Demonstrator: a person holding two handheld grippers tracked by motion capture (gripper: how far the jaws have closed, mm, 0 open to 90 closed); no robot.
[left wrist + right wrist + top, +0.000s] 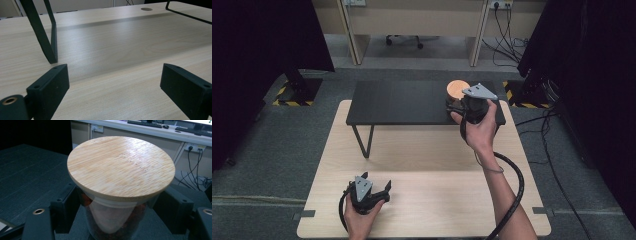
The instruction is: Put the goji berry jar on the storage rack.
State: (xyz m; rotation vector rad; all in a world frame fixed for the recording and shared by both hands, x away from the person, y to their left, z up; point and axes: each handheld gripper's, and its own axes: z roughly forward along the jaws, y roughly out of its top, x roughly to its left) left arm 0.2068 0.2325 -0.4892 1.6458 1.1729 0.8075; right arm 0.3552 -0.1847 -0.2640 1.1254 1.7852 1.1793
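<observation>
A glass jar [458, 88] with a round bamboo lid [121, 165] and reddish contents stands at the right end of a black raised shelf [402, 102]. My right gripper [456, 103] reaches it from the near side. In the right gripper view the two black jaws press on the glass wall from either side, just under the lid, so the right gripper [117, 197] is shut on the jar. My left gripper [376, 179] rests low over the front left of the wooden table [432, 195]. It is open, and the left gripper [113, 72] has bare wood between its jaws.
The shelf stands on thin black legs [47, 37] across the back half of the table. Black curtains [262, 40] flank both sides. Cables [552, 130] lie on the floor at the right, and a desk [412, 20] stands behind.
</observation>
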